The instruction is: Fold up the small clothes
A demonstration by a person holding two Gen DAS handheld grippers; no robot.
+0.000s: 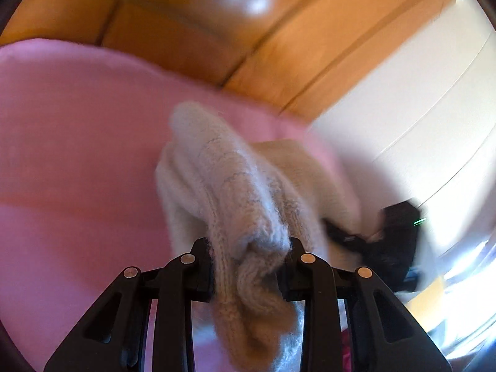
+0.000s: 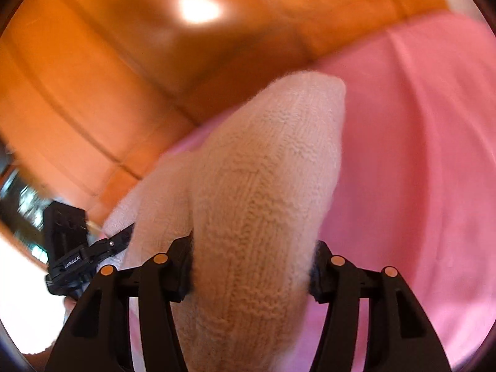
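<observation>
A cream knitted garment [image 1: 217, 170] hangs stretched between both grippers above a pink cloth [image 1: 77, 155]. In the left wrist view my left gripper [image 1: 249, 248] is shut on a bunched edge of the knit, which spills down between the fingers. The right gripper [image 1: 338, 231] shows at the right, black and blurred, holding the far part of the same garment. In the right wrist view my right gripper [image 2: 254, 248] is shut on a thick fold of the cream knit [image 2: 279, 142], and the left gripper [image 2: 122, 238] shows at the lower left. Both pictures are blurred.
The pink cloth [image 2: 418, 155] lies over an orange leather sofa [image 1: 186, 31], whose cushions and seams [image 2: 93, 77] fill the background. A bright white surface [image 1: 418, 108] lies to the right in the left wrist view.
</observation>
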